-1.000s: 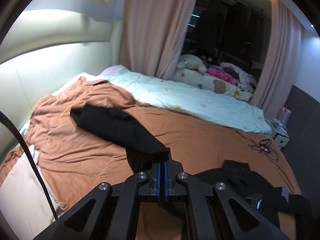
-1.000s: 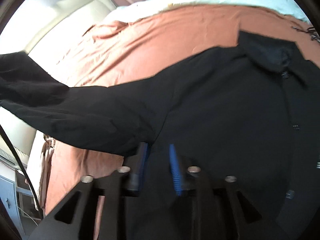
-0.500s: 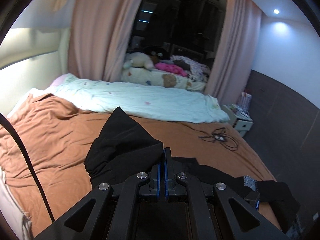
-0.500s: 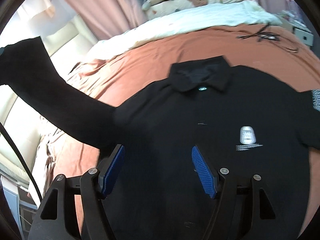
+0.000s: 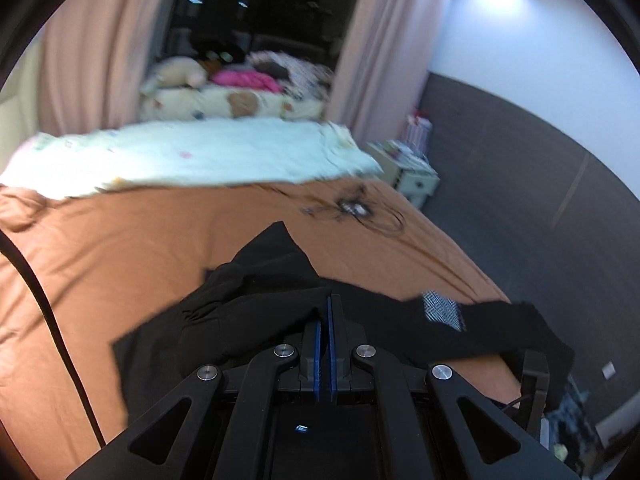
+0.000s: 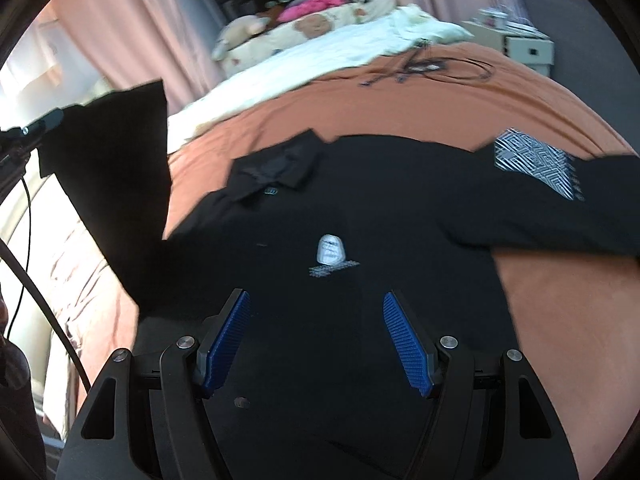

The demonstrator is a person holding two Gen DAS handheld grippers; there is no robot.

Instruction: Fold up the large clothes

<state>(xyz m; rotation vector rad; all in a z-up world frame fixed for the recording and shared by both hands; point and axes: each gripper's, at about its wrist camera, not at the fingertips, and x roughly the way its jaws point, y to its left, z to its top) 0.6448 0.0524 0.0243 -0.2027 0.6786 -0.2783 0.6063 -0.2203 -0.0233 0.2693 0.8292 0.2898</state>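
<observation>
pinching a fold of the black polo shirt (image 5: 256, 312), the left gripper (image 5: 328, 312) has its jaws pressed together on what looks like the sleeve, lifted off the bed, though blur makes the exact spot hard to tell. the right gripper (image 6: 316, 320) hovers over the shirt's chest with jaws spread and nothing between them. the shirt lies front-up on the orange bedsheet (image 6: 400, 112), collar (image 6: 280, 164) towards the far side, the other sleeve with its white patterned patch (image 6: 536, 164) stretched out to the right. it seems light, limp and soft, so it will sag and drag; best taken at seams, sleeve ends or hem corners. beyond lie a tangled cable (image 6: 432, 66) and a pale quilt (image 5: 192, 152).
</observation>
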